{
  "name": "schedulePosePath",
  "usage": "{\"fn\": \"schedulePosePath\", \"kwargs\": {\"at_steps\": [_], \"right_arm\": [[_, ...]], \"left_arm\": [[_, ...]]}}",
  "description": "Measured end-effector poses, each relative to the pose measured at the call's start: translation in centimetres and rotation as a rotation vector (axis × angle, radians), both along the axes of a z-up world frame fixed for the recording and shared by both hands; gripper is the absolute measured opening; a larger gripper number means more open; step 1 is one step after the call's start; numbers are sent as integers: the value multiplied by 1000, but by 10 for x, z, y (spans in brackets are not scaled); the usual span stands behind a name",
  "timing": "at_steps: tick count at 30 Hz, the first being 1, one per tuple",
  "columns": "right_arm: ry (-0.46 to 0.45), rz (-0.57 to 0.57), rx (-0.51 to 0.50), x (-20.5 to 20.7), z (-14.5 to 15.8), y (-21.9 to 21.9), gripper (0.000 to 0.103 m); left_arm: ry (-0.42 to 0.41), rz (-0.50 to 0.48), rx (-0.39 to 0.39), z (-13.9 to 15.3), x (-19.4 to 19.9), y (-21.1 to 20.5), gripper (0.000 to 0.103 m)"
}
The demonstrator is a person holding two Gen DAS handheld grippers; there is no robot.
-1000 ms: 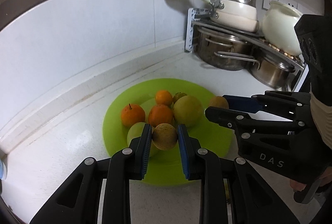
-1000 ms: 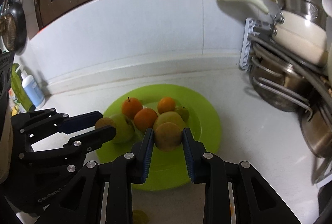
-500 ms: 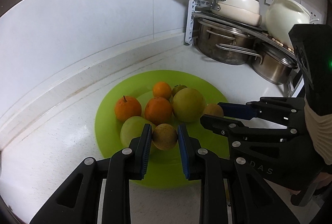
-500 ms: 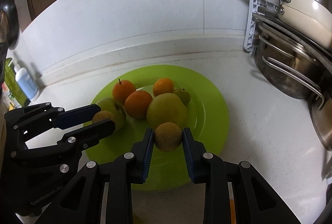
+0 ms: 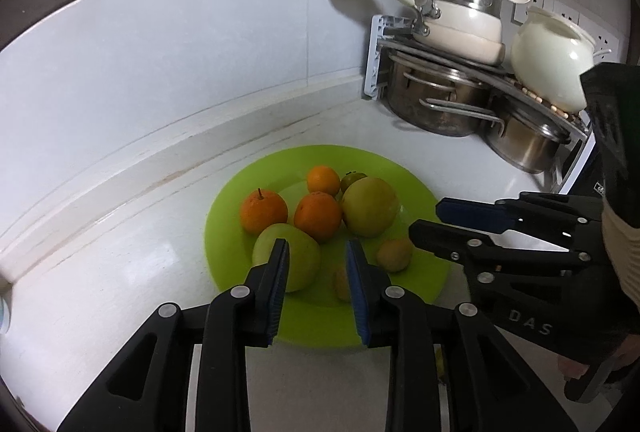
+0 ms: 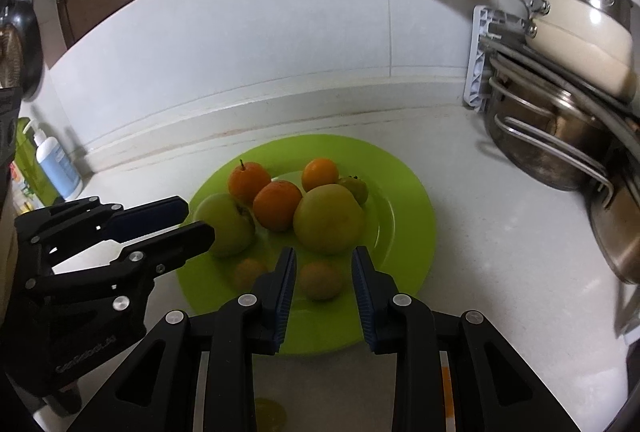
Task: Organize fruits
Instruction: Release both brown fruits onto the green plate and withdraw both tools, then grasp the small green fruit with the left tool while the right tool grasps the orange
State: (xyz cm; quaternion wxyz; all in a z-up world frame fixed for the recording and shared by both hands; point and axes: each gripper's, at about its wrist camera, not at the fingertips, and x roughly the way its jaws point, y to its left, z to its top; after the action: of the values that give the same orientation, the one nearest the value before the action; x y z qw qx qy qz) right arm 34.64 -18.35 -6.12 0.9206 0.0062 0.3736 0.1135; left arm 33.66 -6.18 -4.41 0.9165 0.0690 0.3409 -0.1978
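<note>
A green plate (image 5: pixel 420 191) (image 6: pixel 412 216) on the white counter holds three oranges (image 5: pixel 318 216), two green apples (image 5: pixel 368 205) (image 6: pixel 226 224) and two small brown fruits. My left gripper (image 5: pixel 318 256) is open above the plate's near edge; one brown fruit (image 5: pixel 342 282) lies on the plate beside its right finger. My right gripper (image 6: pixel 324 266) is open; the other brown fruit (image 6: pixel 322 280) (image 5: pixel 394 255) lies on the plate between its fingers. Each gripper shows in the other's view, the right one (image 5: pixel 432 222) and the left one (image 6: pixel 192 220).
A rack with steel pots (image 5: pixel 436 103) and a white pan (image 5: pixel 460 27) stands at the back right. A white pot (image 5: pixel 552 67) sits on the rack. A blue-white bottle (image 6: pixel 56 163) stands at the left by the wall.
Both grippers have opened and let go of their brown fruits, which now lie on the plate. Both grippers have pulled back a little and risen.
</note>
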Motion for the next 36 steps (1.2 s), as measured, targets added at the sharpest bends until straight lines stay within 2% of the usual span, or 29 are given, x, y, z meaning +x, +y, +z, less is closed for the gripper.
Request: {"fn": "schedulePosePath", "kwargs": {"at_steps": [4, 7, 10, 18, 24, 27, 30, 36], "right_arm": [[-38, -4, 7, -18, 16, 0, 30], [-65, -10, 17, -32, 28, -1, 30], [-92, -20, 20, -48, 38, -3, 30], [-152, -51, 20, -84, 59, -15, 48], [-174, -65, 17, -105, 69, -24, 49], [-180, -65, 14, -114, 70, -28, 50], [-188, -64, 13, -123, 71, -32, 55], [-183, -62, 2, -130, 66, -43, 55]], "left_arm": [[-25, 6, -19, 14, -15, 4, 39], [-50, 9, -24, 25, -27, 5, 41], [-69, 22, -29, 35, -40, 7, 50], [-119, 36, -37, 54, -74, 5, 60], [-139, 34, -40, 64, -97, -2, 65], [-143, 35, -37, 66, -107, -6, 69], [-134, 41, -34, 63, -114, -10, 72], [-94, 47, -30, 49, -120, -22, 75]]}}
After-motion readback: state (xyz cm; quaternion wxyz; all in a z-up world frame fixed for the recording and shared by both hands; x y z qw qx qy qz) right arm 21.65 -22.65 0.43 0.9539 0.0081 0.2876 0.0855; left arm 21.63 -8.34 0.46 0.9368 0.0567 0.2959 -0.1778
